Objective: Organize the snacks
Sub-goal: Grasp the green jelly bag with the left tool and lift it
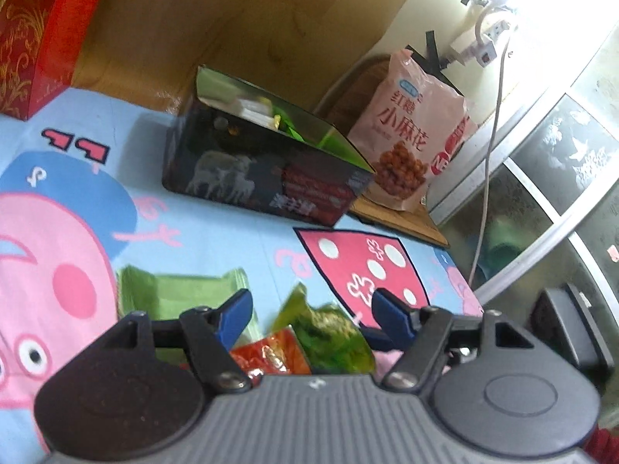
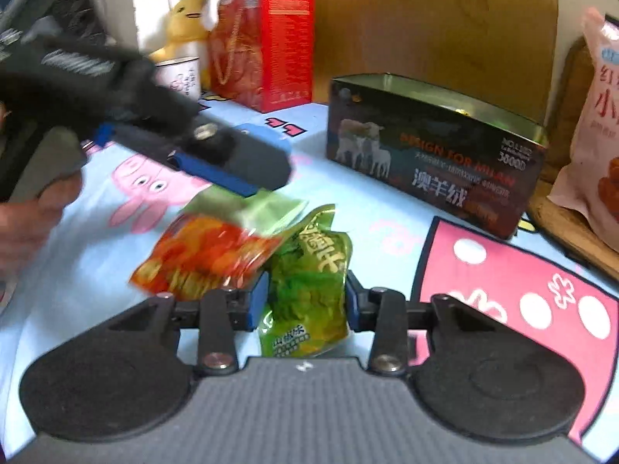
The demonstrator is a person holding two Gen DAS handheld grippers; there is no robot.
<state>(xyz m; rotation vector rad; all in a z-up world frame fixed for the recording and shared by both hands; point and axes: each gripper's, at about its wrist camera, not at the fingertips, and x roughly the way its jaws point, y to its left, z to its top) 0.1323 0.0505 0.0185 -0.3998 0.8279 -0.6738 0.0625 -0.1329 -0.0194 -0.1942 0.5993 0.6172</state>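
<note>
Step in hand: pickup of loose snack packets from the cartoon-print cloth (image 2: 348, 201) on the tabletop, presumably for transfer into the open dark tin box (image 2: 433, 150) behind them.

Right gripper (image 2: 306, 301): the jaws flank the green snack packet (image 2: 309, 282), one blue pad at each side of it. The pads appear to touch the packet, but blur leaves it uncertain whether they are clamped, so I cannot tell if the grip is made. The packet lies on the cloth, its top edge pointing toward the tin.

Left gripper (image 1: 309, 313): jaws stand apart, nothing between the pads. It hangs over the red-orange snack packet (image 2: 205, 259) and a light green packet (image 2: 247, 208); both lie just left of the green packet, the red-orange one touching it.

Pose: both grippers point forward and downward at the packets. In the right wrist view the left gripper comes in from the left, a hand (image 2: 35, 224) around its grip.

Other items: a pink bag of twisted dough snacks (image 1: 410, 135) stands right of the tin; a red gift box (image 2: 271, 46) stands at the back.

Next move calls for a firm closure on the green packet, then a lift clear of the tin's rim. The left gripper needs to settle on a single packet before closing.
</note>
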